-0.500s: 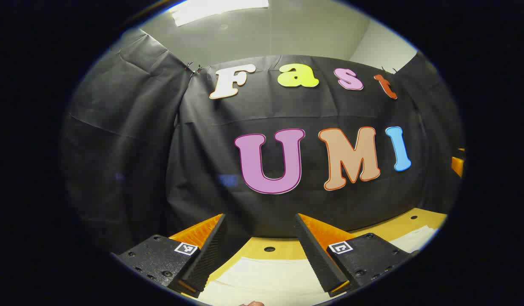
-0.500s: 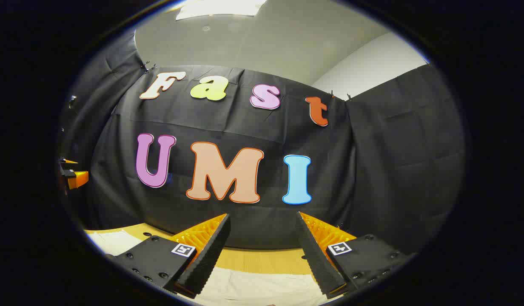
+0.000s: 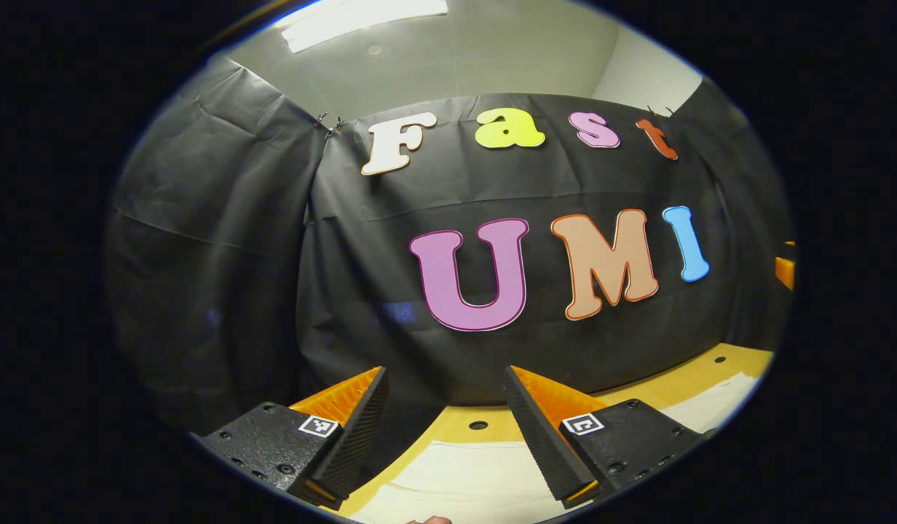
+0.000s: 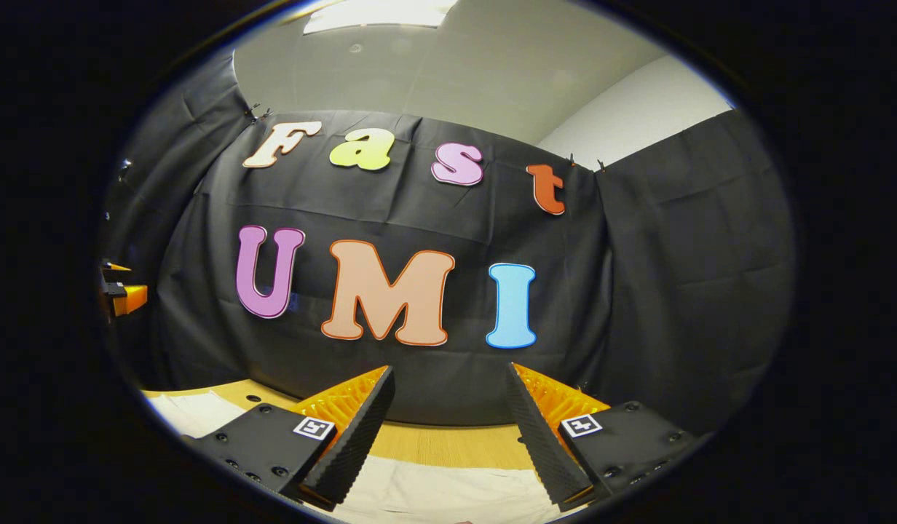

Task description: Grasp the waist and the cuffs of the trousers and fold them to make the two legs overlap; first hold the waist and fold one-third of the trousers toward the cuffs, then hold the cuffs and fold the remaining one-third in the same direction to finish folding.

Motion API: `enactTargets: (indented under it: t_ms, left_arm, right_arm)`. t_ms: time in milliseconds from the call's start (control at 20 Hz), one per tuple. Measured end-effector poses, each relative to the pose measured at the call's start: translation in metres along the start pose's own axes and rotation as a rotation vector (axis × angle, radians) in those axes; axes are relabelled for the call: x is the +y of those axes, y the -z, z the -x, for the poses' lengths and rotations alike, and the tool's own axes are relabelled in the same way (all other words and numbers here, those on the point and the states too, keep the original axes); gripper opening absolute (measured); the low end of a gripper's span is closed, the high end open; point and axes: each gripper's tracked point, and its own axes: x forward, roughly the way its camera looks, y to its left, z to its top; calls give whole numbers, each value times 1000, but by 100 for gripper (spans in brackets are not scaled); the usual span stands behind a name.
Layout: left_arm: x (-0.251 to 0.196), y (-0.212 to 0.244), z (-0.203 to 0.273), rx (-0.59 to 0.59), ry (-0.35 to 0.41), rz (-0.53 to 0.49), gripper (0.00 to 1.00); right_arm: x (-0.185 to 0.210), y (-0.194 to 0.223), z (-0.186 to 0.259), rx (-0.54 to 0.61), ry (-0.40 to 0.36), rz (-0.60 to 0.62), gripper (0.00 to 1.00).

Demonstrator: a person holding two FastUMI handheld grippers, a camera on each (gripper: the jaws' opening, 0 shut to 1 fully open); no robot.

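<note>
My left gripper (image 3: pixel 443 429) hangs above the pale trousers (image 3: pixel 463 480), fingers apart on nothing. The cloth lies flat on the counter (image 3: pixel 485 424), running sideways toward my right gripper (image 4: pixel 448 429), also spread empty over it. Bare counter lies beyond the trousers' far edge.

The left gripper (image 3: pixel 444 429) hangs with jaws spread apart, gripping nothing, above pale cream cloth trousers (image 3: pixel 463 484) lying flat on a yellow wooden table (image 3: pixel 692 371) with small round holes.
</note>
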Motion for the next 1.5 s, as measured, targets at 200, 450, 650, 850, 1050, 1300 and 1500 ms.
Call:
enactTargets:
  t_ms: [200,450,650,850,1050,1300,1500]
  left_arm:
    - [6,9,2,19,-10,18,95]
    - [9,14,1,24,-12,31,95]
    - [11,31,1,48,-2,-12,96]
    - [12,56,11,97,85,-169,95]
    - [19,93,27,190,182,-350,96]
    - [22,181,79,362,329,-558,96]
    - [31,245,124,514,473,-750,97]
  right_arm:
    - [1,5,1,12,0,-8,96]
    - [6,4,-4,9,-1,-22,97]
    - [13,4,-6,7,-8,-23,96]
    - [17,12,-7,27,-23,-41,97]
    - [20,20,-3,38,-38,-38,96]
    - [18,35,1,65,-40,-54,97]
    - [8,51,7,95,-26,-70,97]
